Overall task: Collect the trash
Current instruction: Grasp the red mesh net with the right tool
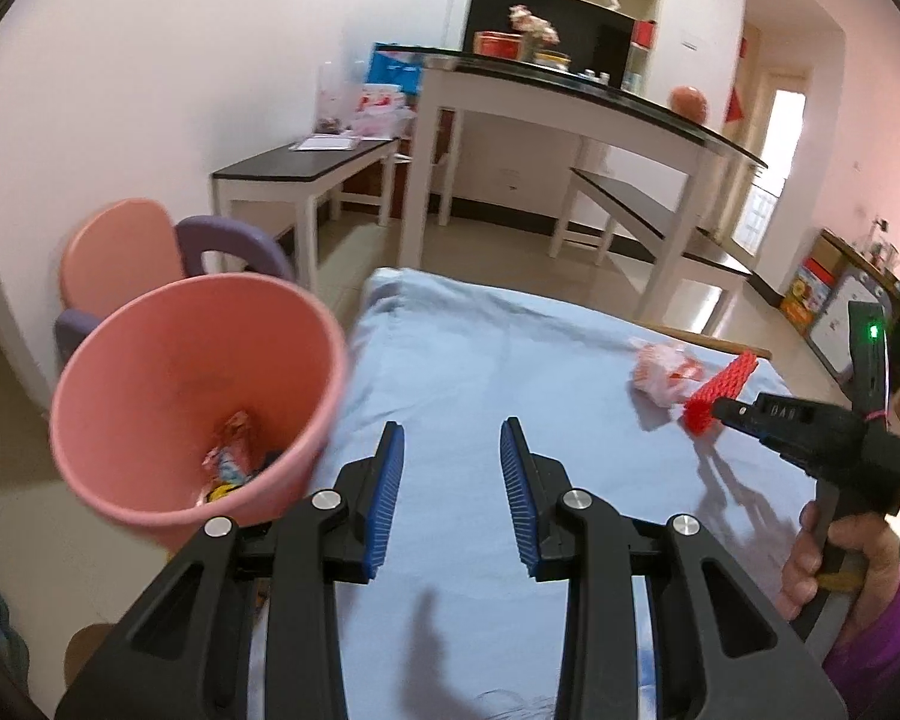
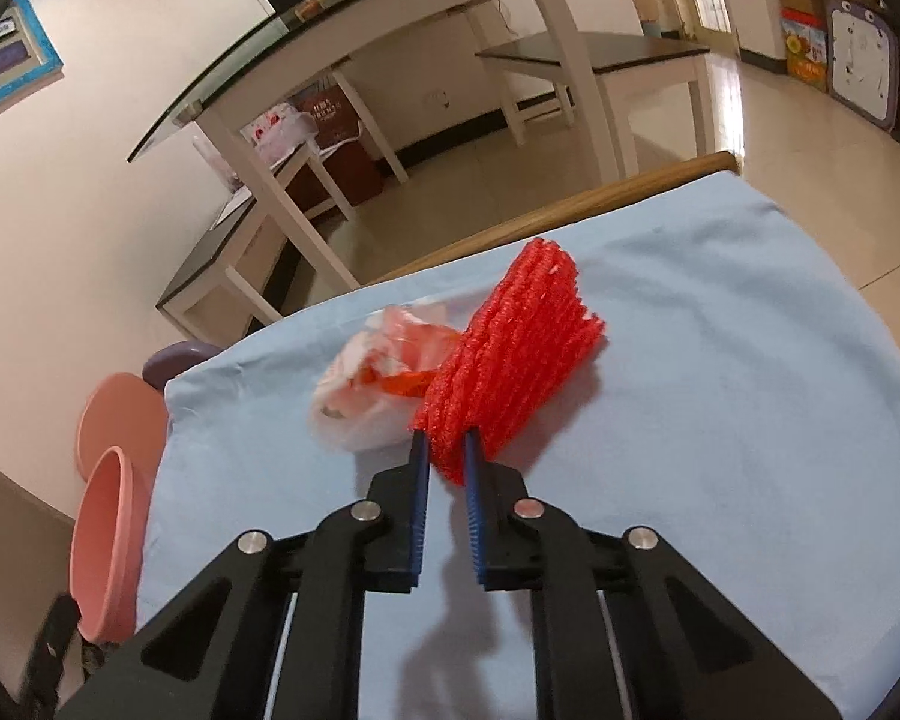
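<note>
A red foam net (image 2: 510,360) lies across the blue-clothed table (image 2: 720,420), and my right gripper (image 2: 447,438) is shut on its near end. A crumpled white and orange plastic bag (image 2: 366,396) touches the net on its left. From the left wrist view the same net (image 1: 720,390), bag (image 1: 660,375) and right gripper (image 1: 717,408) sit at the table's far right. My left gripper (image 1: 453,432) stands open over the cloth with nothing between its pads. A pink bin (image 1: 150,372) tilts just left of it, with wrappers (image 1: 234,456) at the bottom.
A pink and purple chair (image 1: 120,246) stands behind the bin. A white glass-topped table (image 1: 510,96) and low benches (image 1: 306,168) fill the room beyond. The table's wooden edge (image 2: 570,210) shows past the cloth. A hand (image 1: 834,552) in a purple sleeve holds the right gripper.
</note>
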{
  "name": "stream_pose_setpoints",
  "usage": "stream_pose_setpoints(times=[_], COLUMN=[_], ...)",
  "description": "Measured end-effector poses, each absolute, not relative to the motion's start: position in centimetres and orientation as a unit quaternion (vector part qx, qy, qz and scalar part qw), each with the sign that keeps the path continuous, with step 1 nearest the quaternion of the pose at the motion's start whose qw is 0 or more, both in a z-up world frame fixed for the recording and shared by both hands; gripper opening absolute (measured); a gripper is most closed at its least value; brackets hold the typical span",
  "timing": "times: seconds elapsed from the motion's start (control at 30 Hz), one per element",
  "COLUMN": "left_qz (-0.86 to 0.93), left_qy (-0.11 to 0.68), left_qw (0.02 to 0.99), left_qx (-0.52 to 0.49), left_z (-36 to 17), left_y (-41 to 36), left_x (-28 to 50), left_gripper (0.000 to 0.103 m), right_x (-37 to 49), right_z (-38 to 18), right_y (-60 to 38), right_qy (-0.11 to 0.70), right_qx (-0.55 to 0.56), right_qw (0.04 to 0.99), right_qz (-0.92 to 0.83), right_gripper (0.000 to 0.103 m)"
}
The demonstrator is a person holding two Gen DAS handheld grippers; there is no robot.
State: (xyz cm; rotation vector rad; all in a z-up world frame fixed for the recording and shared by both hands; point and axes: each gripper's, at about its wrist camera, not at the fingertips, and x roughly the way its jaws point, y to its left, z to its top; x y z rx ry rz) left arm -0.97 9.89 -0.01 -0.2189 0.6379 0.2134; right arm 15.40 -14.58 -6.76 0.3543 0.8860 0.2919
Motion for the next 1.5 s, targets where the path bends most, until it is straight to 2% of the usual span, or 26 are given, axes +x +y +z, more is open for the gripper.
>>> stream_pose_setpoints(times=[0.3,0.83,1.17,1.5], left_qz=[0.012,-0.016,-0.001,-0.003], left_qy=[0.33,0.392,0.414,0.409], left_qw=[0.938,0.913,0.904,0.903], left_qx=[-0.109,-0.109,-0.11,-0.136], left_z=[0.7,-3.7,-5.8,-5.1], left_y=[5.3,0.1,-1.0,-0.6], left_x=[4.1,14.2,16.5,16.4], left_gripper=[0.034,0.034,0.033,0.033], right_x=[12.3,9.7,9.5,9.6], right_z=[-6.5,-6.7,-6.5,-6.5], right_y=[-16.4,-17.3,-17.8,-17.9], right_qy=[0.405,0.38,0.373,0.376], right_qx=[0.15,0.137,0.152,0.154], right_qw=[0.888,0.896,0.896,0.895], right_qz=[0.159,0.183,0.188,0.185], right_gripper=[0.01,0.01,0.01,0.01])
